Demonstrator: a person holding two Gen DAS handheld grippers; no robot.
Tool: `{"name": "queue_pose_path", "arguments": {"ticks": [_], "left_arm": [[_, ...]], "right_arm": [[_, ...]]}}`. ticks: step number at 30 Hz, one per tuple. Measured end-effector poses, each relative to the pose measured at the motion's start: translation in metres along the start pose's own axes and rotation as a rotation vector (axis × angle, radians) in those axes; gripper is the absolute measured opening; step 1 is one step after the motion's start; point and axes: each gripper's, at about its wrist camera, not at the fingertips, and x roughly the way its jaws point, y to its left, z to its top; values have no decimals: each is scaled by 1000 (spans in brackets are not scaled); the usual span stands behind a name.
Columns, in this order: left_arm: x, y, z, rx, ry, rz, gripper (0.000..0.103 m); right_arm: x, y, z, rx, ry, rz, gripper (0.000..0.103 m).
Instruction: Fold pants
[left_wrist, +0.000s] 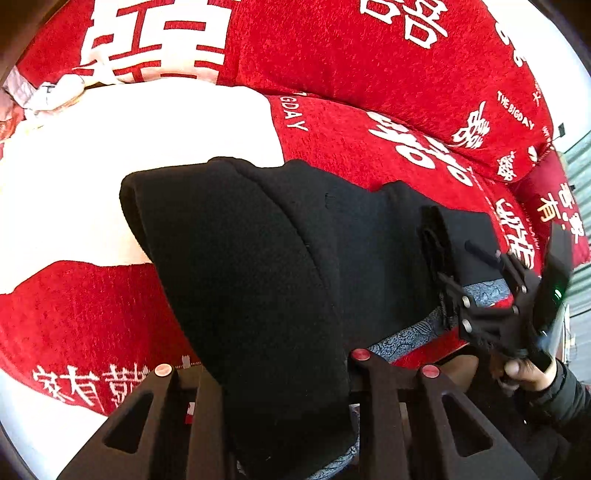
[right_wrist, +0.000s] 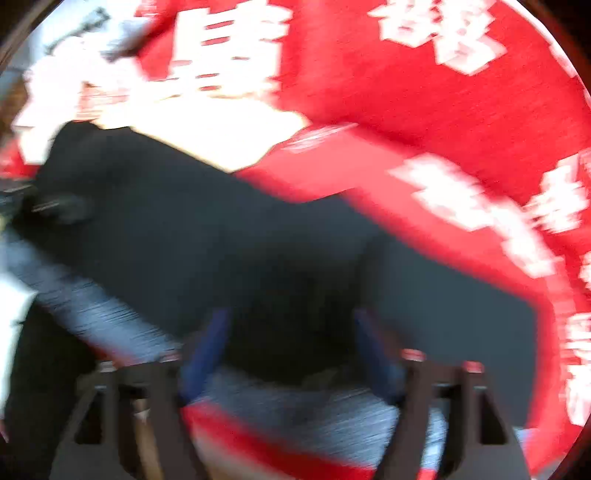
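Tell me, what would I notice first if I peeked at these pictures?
First comes the bright red fuzzy blanket with big white characters, which fills the whole background. On top of it, in the middle, lie the thick black fleece pants, and the left tool at the bottom edge pinches a fold of them. At the right edge, a hand holds the right tool, open, over the pants' far end.
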Motion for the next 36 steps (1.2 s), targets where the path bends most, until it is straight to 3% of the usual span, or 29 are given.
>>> {"name": "queue_pose_path", "arguments": {"ticks": [3, 6, 8, 13, 18, 22, 30, 36], "left_arm": [[-5, -9, 0, -17, 0, 15, 25], [-11, -20, 0, -12, -3, 29, 25], [-17, -33, 2, 4, -4, 42, 25], [-29, -78, 13, 59, -2, 60, 25], [-34, -129, 38, 63, 19, 28, 25], [-26, -192, 64, 89, 50, -12, 24], [59, -331, 87, 266, 168, 67, 24], [136, -389, 81, 325, 282, 128, 24]], "right_arm": [[28, 4, -3, -27, 70, 12, 86], [36, 18, -4, -115, 30, -68, 92], [24, 9, 6, -80, 27, -35, 92], [-27, -46, 13, 51, -114, -44, 92], [-49, -108, -10, 145, -124, -99, 92], [-56, -158, -43, 243, -99, -147, 92], [-63, -221, -107, 409, -70, -134, 92], [-63, -242, -139, 491, -75, -81, 92]]}}
